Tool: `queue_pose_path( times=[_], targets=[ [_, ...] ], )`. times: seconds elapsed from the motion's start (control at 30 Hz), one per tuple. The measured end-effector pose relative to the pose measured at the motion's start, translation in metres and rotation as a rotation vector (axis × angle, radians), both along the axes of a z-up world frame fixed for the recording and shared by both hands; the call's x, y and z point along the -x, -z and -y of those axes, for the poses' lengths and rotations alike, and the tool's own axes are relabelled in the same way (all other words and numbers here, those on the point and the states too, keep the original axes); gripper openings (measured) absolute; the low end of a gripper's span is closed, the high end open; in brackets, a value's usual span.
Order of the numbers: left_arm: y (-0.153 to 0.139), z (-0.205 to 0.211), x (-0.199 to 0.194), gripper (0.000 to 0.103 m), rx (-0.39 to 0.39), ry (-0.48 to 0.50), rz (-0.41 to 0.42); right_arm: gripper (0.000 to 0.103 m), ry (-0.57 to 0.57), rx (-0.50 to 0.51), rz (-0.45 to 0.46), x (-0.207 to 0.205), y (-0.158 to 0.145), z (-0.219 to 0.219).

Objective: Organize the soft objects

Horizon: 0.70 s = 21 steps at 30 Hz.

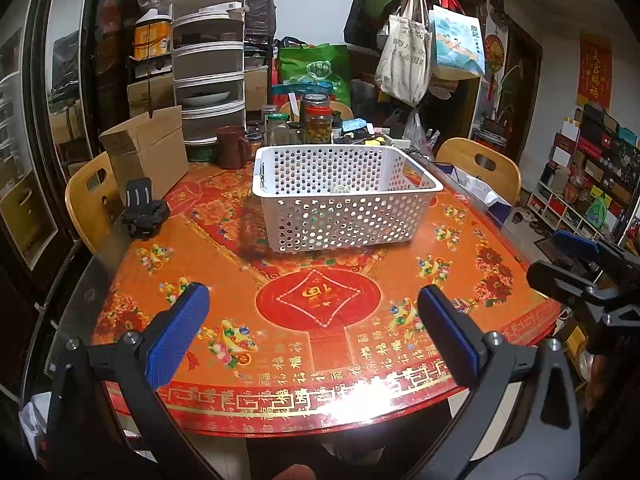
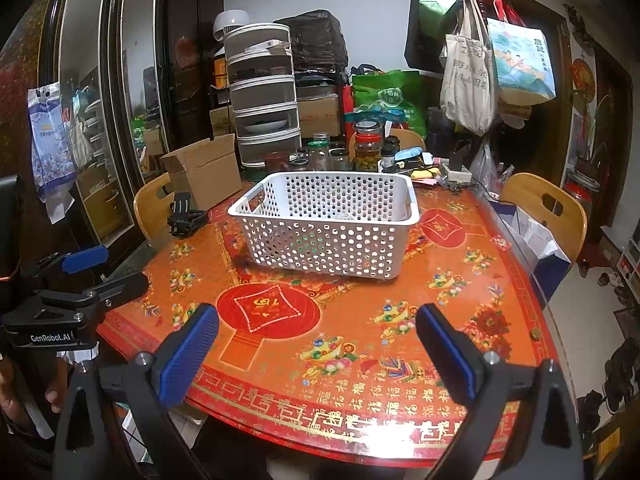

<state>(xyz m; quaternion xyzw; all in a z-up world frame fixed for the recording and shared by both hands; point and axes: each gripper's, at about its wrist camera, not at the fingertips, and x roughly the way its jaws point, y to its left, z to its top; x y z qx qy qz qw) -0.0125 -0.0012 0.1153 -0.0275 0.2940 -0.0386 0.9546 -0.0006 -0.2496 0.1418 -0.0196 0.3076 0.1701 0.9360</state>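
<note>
Left gripper (image 1: pixel 312 336): held above the near table edge, fingers spread wide, nothing between them. Right gripper (image 2: pixel 318 354): likewise parted and empty. Table (image 1: pixel 400 280): no soft objects are seen on the bare cloth. White perforated basket (image 1: pixel 344 196): set mid-table; small items are glimpsed inside, unidentifiable. Before any reach, remaining soft items should be located. Cardboard box (image 1: pixel 148 152): beyond, left.

Desk (image 1: pixel 280 344): round, red-orange festive cover under glass. White basket (image 1: pixel 344 196) past centre, toward far edge. Cardboard box (image 1: pixel 148 152) at far-left edge, black clamp (image 1: pixel 142 212) just in front of it. Brown mug (image 1: pixel 232 146), jars (image 1: pixel 318 118) and clutter along far edge, behind basket. Near half of desk bare.
</note>
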Motion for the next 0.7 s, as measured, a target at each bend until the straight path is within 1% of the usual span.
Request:
queue_pose_path(
  times=[0.6,0.7],
  targets=[
    [0.01,0.007,0.002,0.103,-0.007,0.006,0.004,0.099,0.002,0.001,-0.004,0.0,0.002,0.0],
    [0.009,0.006,0.002,0.103,0.002,0.007,0.0,0.099,0.001,0.0,-0.004,0.0,0.002,0.0]
  ],
)
